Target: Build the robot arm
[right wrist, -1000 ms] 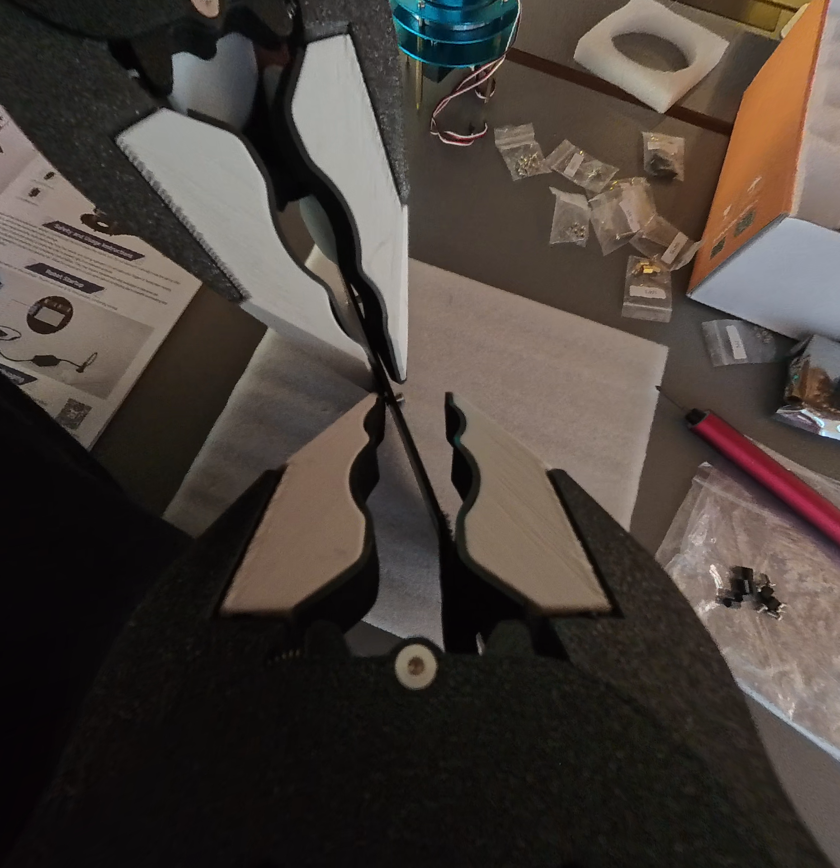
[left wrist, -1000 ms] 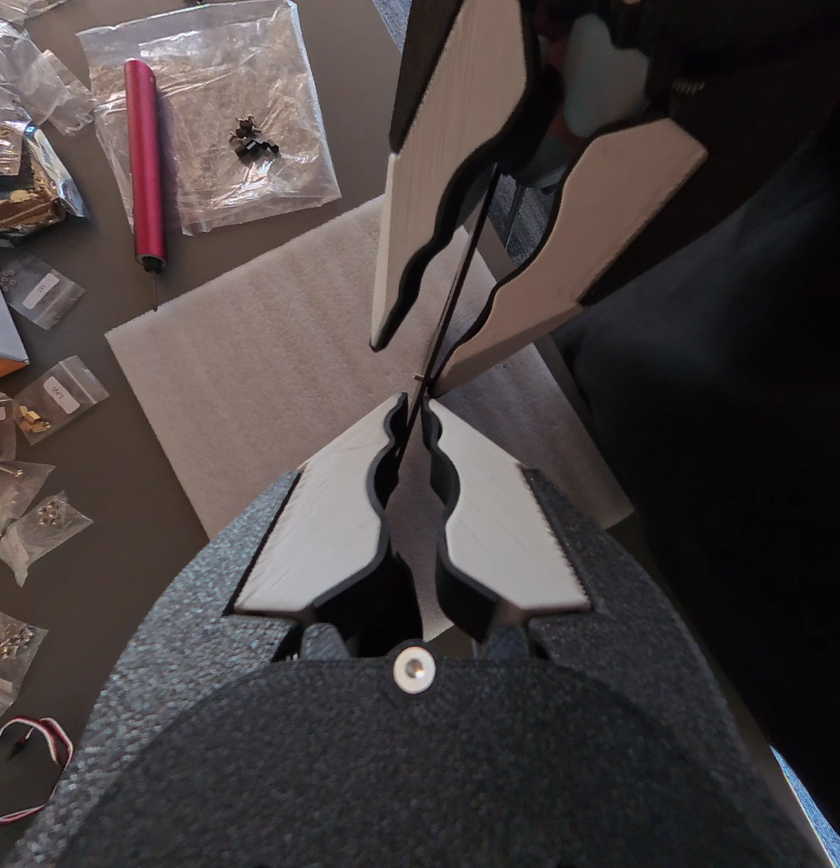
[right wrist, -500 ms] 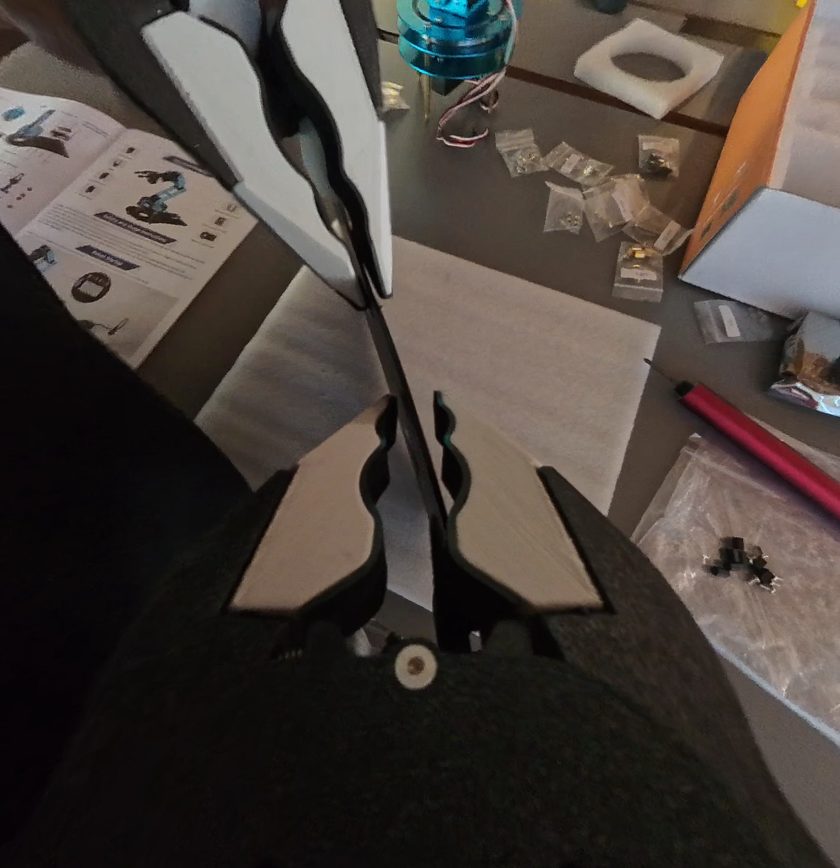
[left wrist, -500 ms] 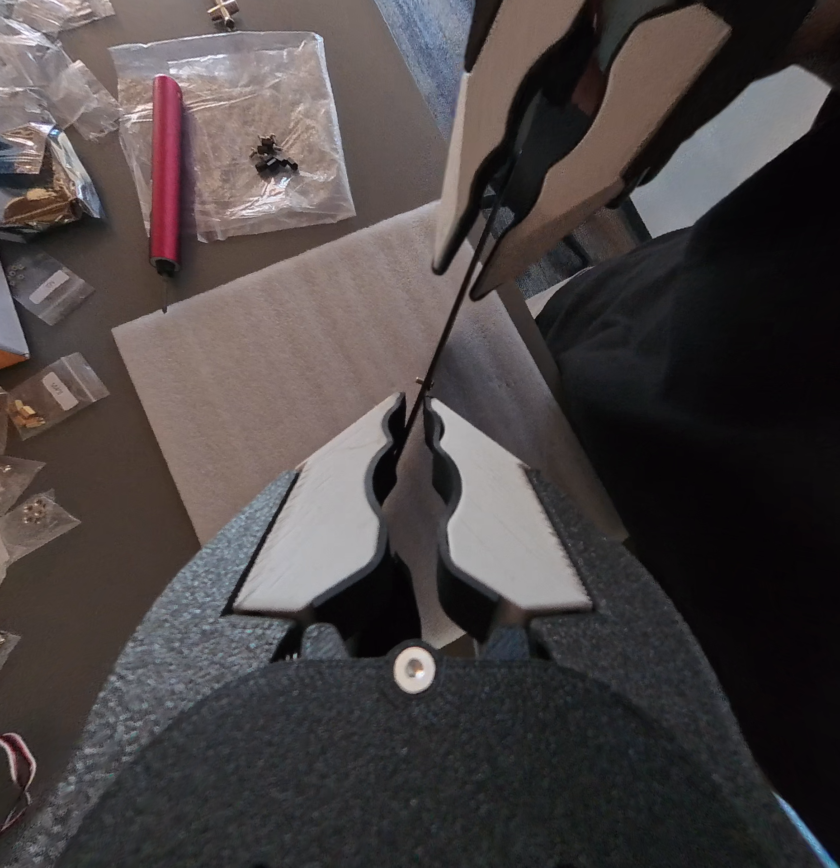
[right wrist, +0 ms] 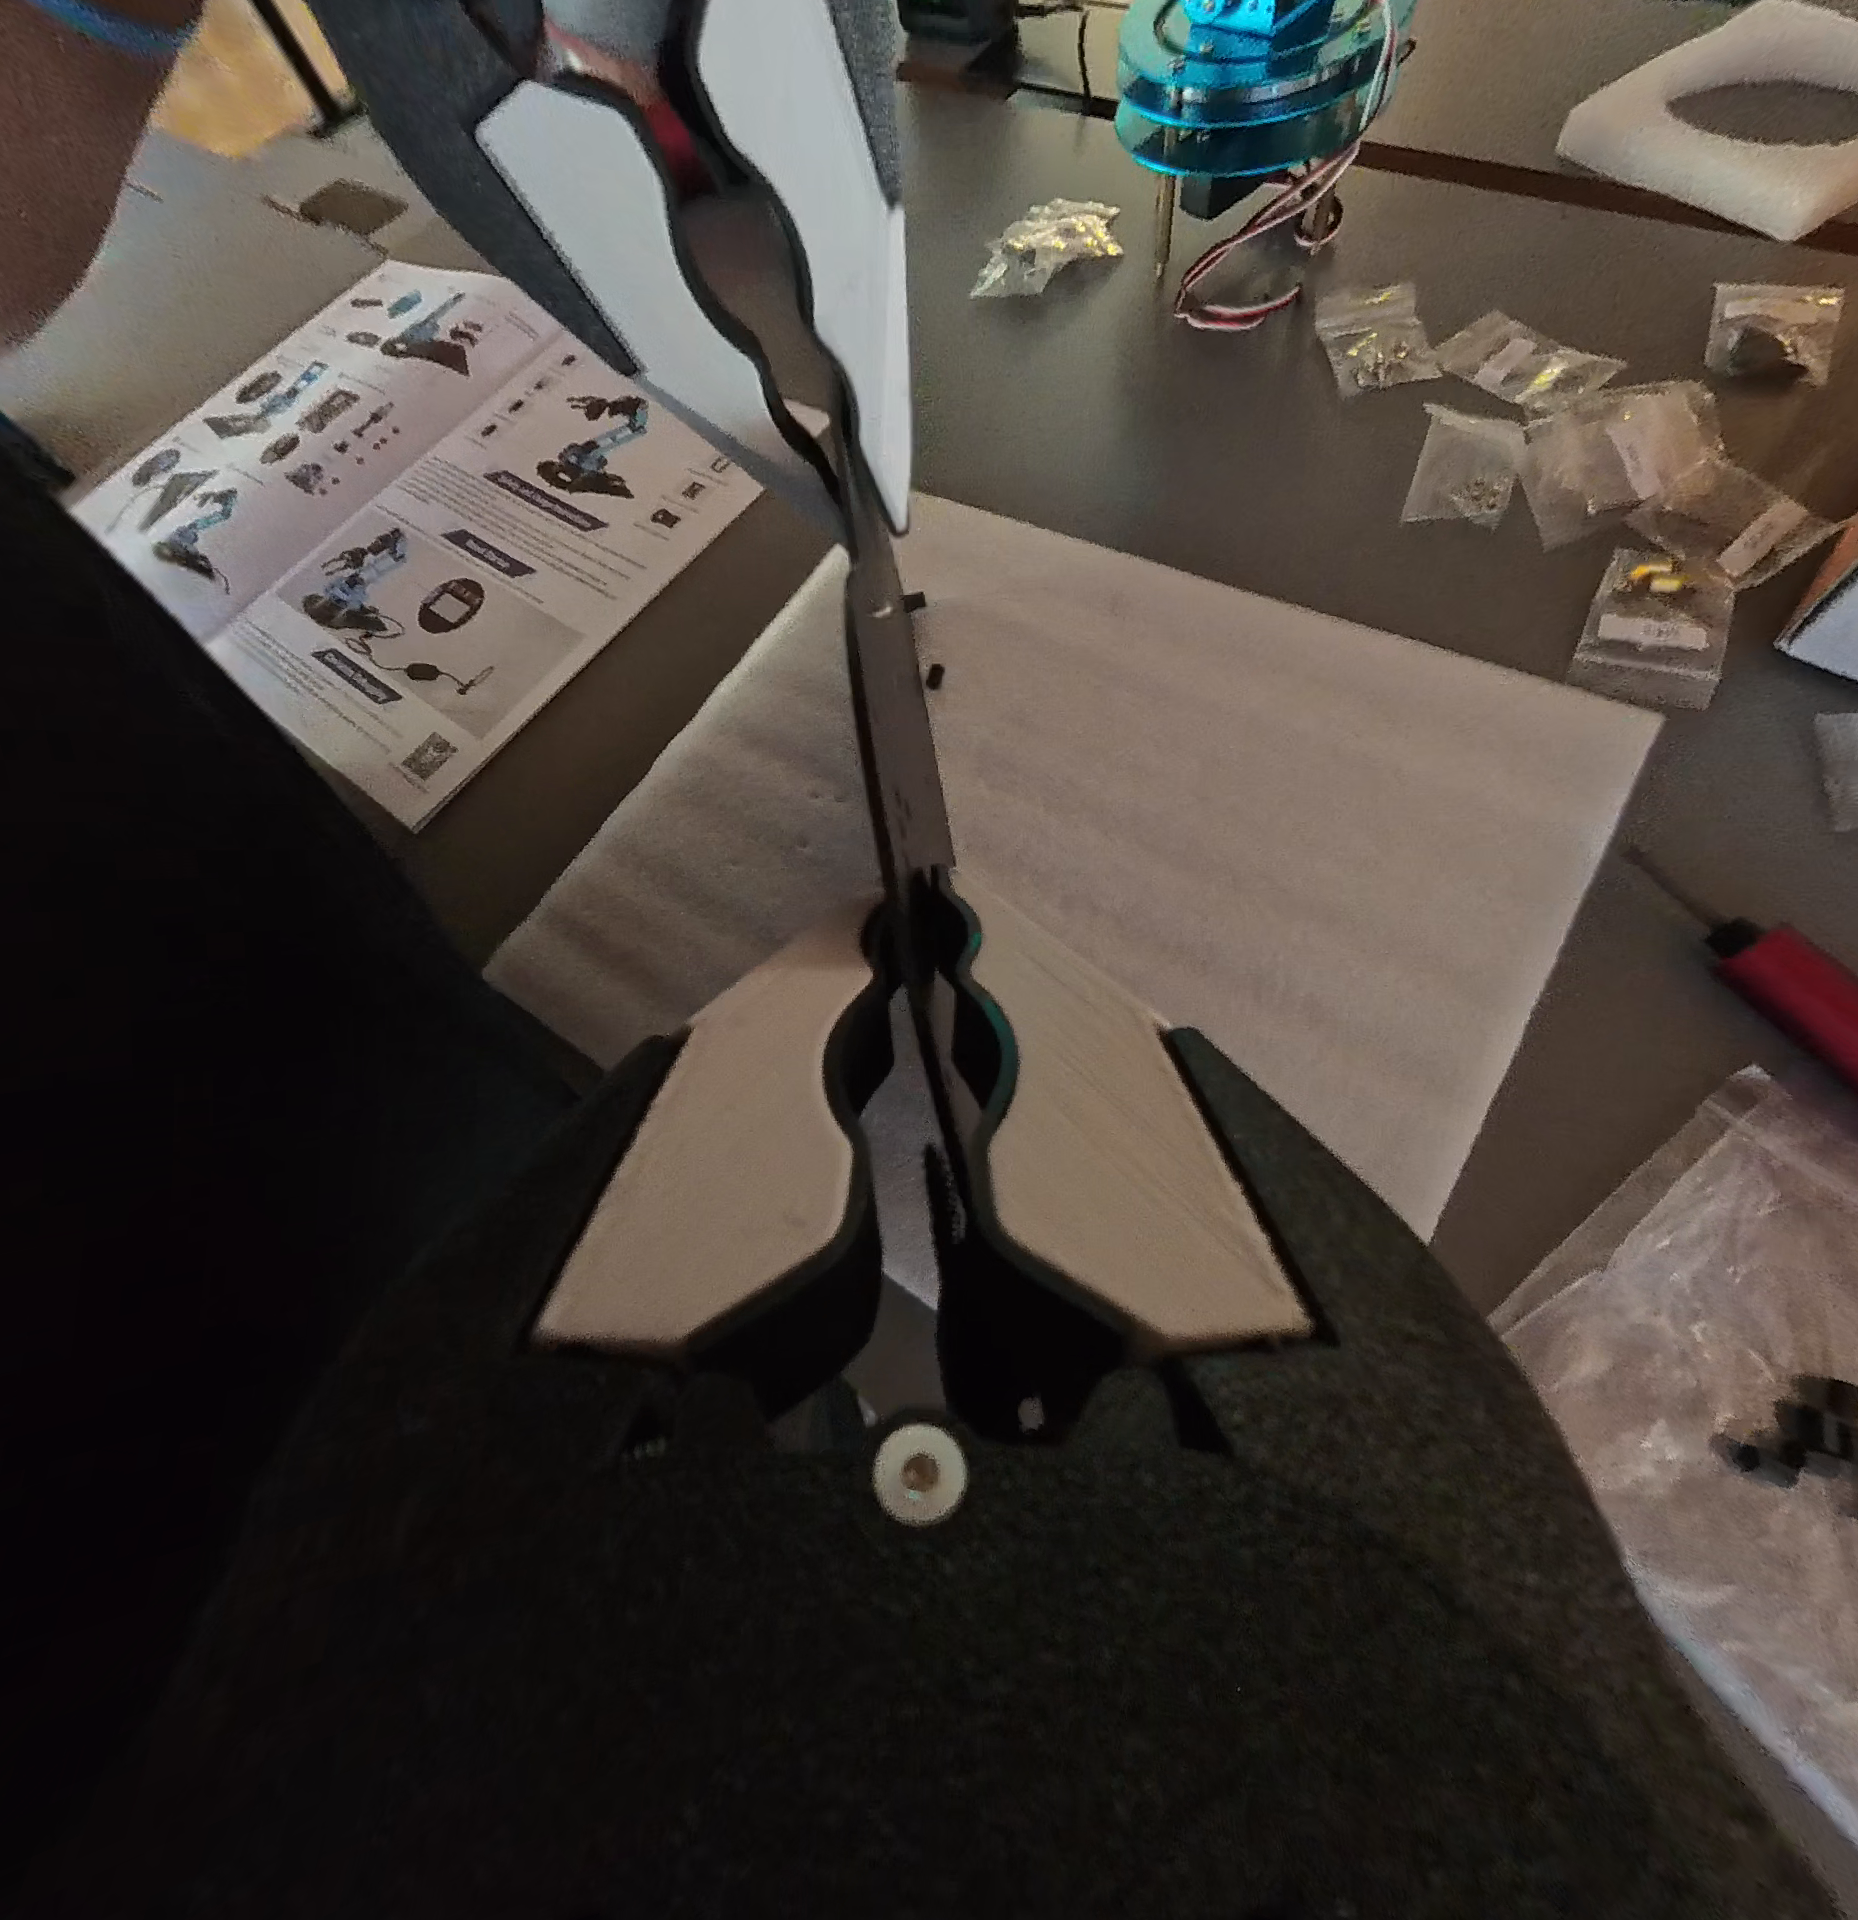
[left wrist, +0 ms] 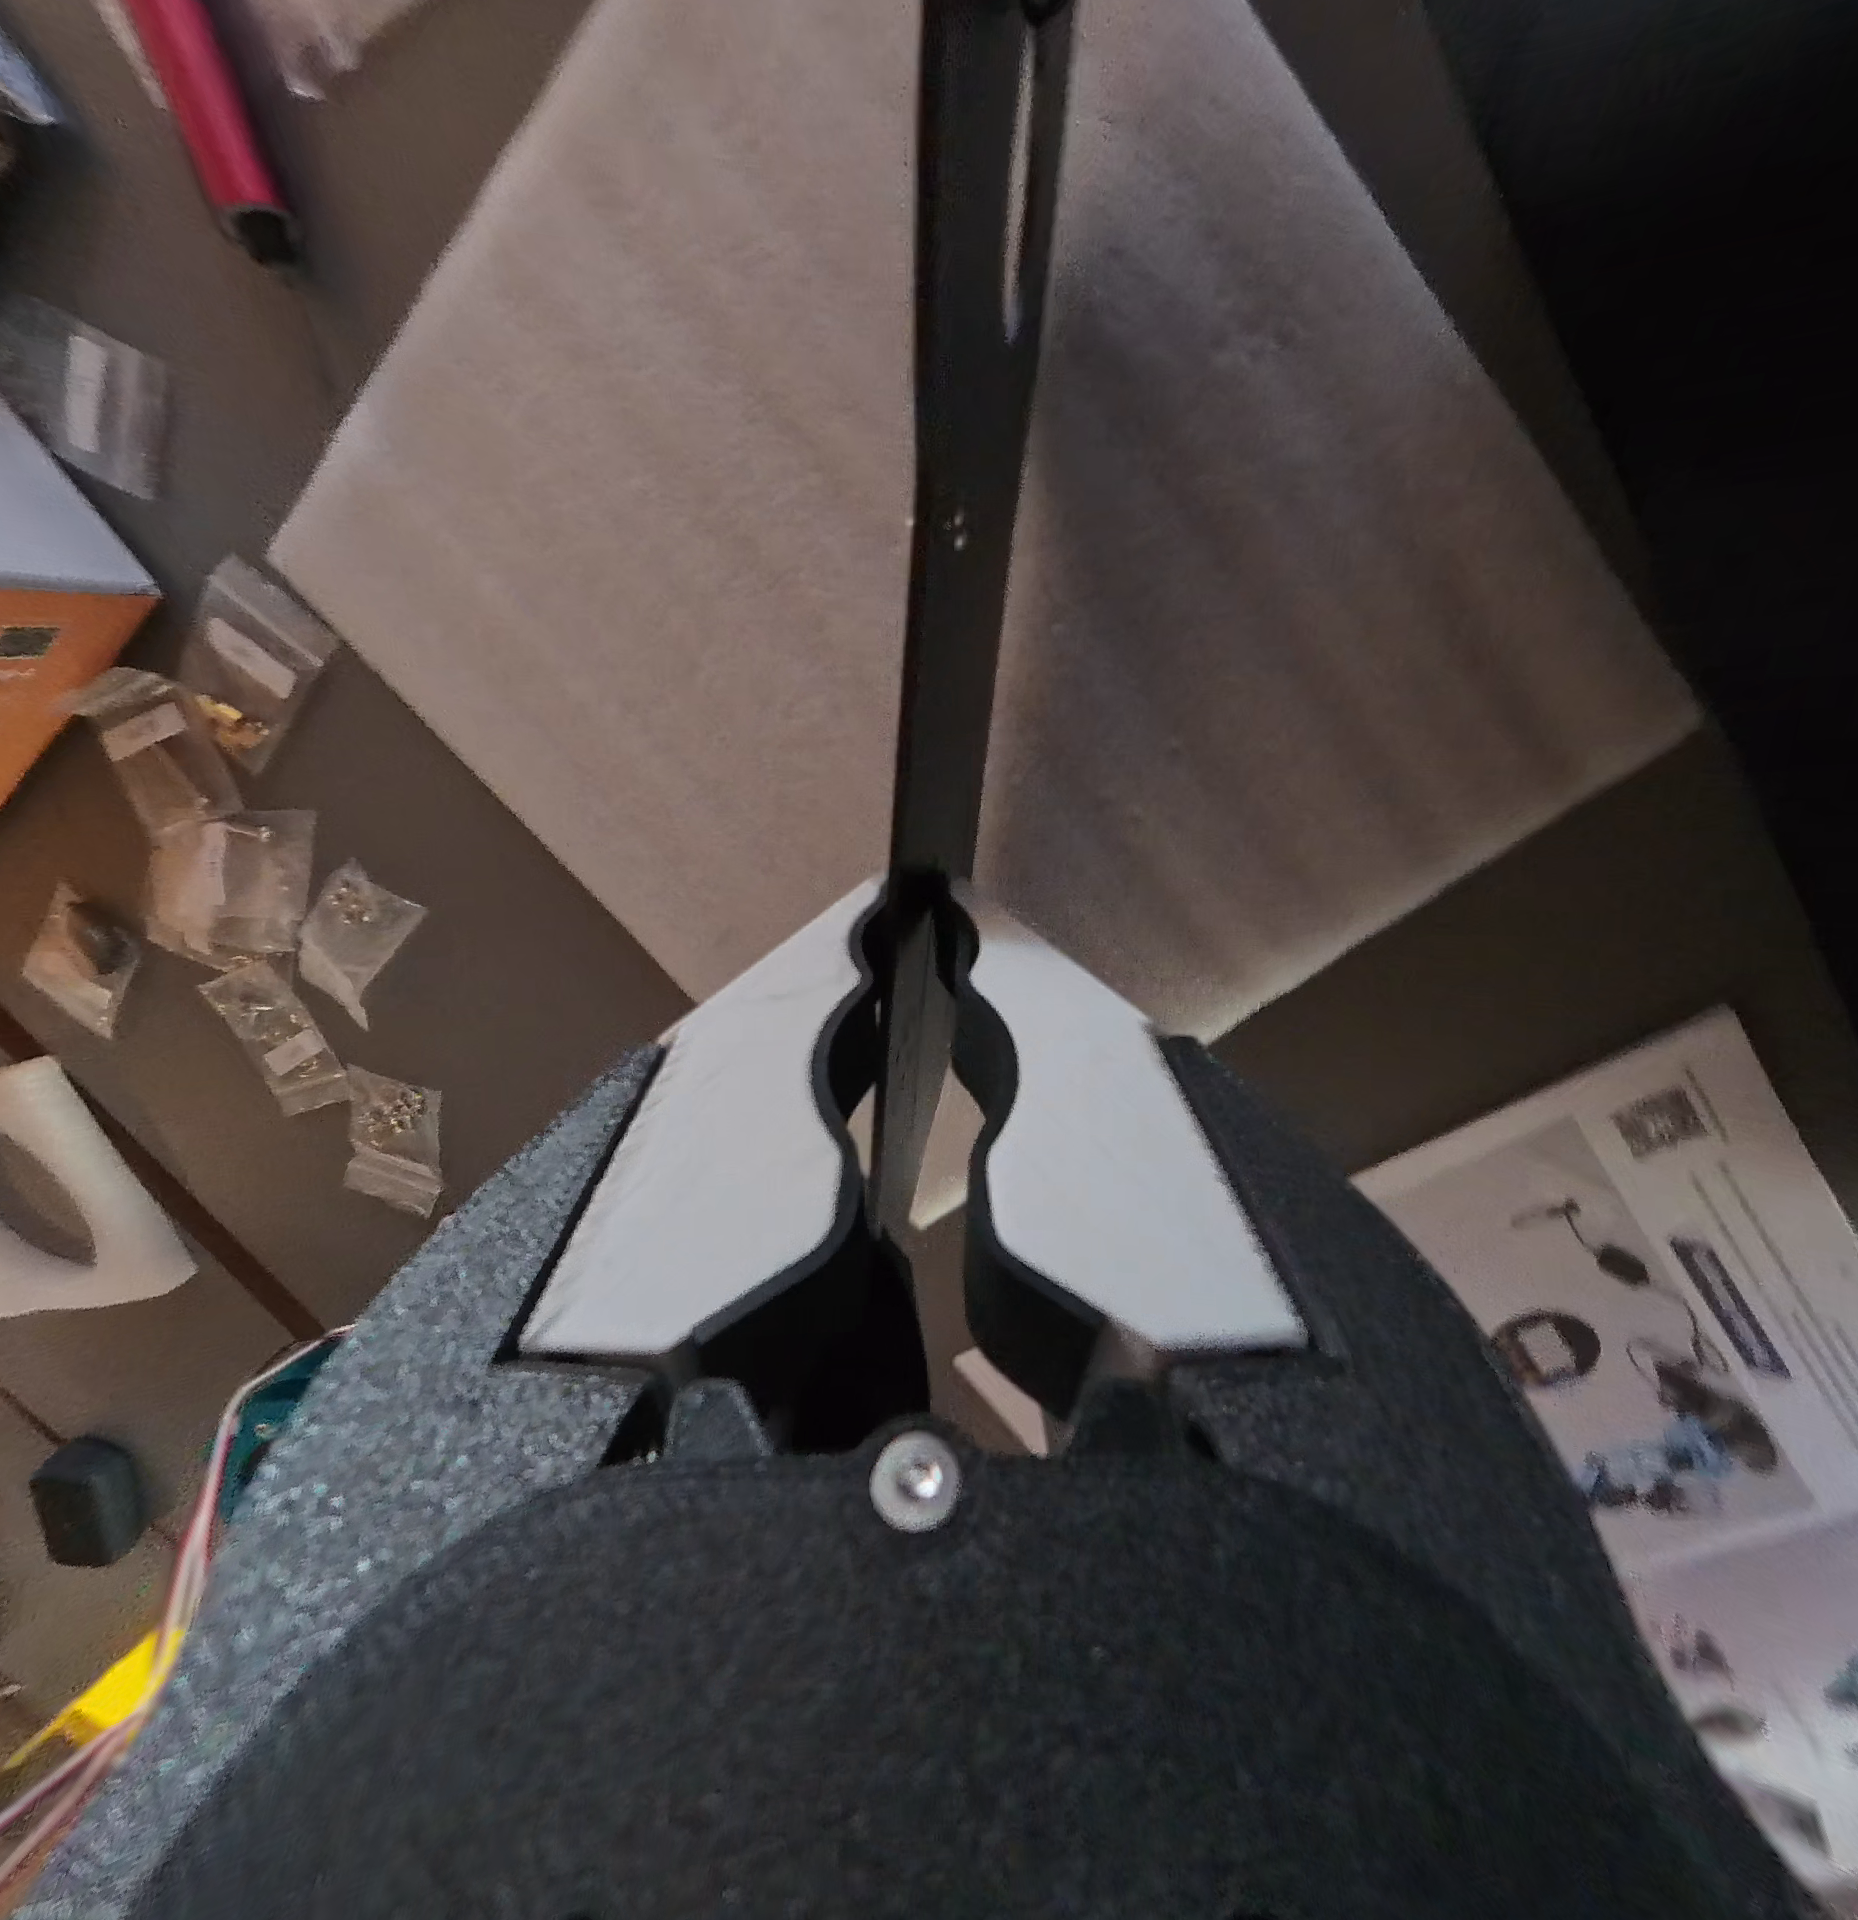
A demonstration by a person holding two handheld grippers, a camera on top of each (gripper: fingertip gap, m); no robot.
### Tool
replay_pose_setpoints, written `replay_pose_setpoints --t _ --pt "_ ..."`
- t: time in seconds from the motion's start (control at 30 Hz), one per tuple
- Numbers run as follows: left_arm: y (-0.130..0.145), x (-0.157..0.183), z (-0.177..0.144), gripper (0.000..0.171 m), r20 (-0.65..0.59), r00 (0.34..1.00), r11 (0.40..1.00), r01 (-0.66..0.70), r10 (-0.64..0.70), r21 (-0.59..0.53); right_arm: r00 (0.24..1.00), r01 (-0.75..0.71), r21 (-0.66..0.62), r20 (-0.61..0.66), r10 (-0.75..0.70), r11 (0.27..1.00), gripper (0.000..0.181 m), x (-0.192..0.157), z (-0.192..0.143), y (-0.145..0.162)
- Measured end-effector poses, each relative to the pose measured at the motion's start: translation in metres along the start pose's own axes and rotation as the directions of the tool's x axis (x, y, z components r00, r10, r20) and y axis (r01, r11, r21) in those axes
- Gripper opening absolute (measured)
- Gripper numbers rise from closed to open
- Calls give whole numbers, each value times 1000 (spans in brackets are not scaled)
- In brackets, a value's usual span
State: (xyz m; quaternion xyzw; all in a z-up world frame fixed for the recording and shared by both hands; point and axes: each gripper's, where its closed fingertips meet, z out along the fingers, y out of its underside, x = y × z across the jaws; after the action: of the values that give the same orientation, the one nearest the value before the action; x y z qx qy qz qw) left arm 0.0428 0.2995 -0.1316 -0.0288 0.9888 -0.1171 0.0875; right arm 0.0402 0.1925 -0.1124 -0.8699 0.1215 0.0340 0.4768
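A thin black flat strip (right wrist: 899, 727) spans between both grippers above a white foam sheet (right wrist: 1268, 779). My right gripper (right wrist: 920, 904) is shut on its near end. My left gripper (right wrist: 868, 499) comes in from the top of the right wrist view and is shut on the far end. In the left wrist view my left gripper (left wrist: 920, 904) clamps the strip (left wrist: 956, 520), which runs up out of the frame over the foam sheet (left wrist: 644, 468). The right gripper is out of that view.
A red screwdriver (right wrist: 1818, 997) and a large plastic bag with small black parts (right wrist: 1735, 1403) lie at the right. Several small parts bags (right wrist: 1590, 457), a blue round assembly (right wrist: 1257, 83), a foam block (right wrist: 1766, 135), an orange box (left wrist: 31, 644) and an open booklet (right wrist: 405, 520) surround the sheet. The tips of one gripper are about 12 cm away from the tips of the other. From either gripper's tips it is about 25 cm to the red screwdriver (right wrist: 1818, 997). It turns up in the left wrist view (left wrist: 207, 121) as well.
My right gripper has closed on the strip and slid back along it, away from the left gripper. The left wrist view has swung round toward the booklet.
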Motion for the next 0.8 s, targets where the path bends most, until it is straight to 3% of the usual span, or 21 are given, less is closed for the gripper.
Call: replay_pose_setpoints --t 0.1,0.2,0.37,0.6,0.8 --pt "7 -2 -10 3 -53 997 997 -53 49 -59 998 58 -16 12 -58 998 1 0 1 -14" --pt "6 -16 -33 2 -37 999 998 -32 30 -48 990 138 1 3 -138 990 1 9 -5 -36" --pt "1 -58 -56 1 138 990 999 15 -8 -52 957 275 5 -97 -273 961 0 37 -15 -69" --pt "0 -87 -23 3 299 950 996 92 -86 -5 903 382 -44 -195 -383 923 1 70 -5 -53" --pt "2 -74 -7 4 444 880 985 142 -170 97 855 456 -44 -256 -451 889 2 60 1 -37"
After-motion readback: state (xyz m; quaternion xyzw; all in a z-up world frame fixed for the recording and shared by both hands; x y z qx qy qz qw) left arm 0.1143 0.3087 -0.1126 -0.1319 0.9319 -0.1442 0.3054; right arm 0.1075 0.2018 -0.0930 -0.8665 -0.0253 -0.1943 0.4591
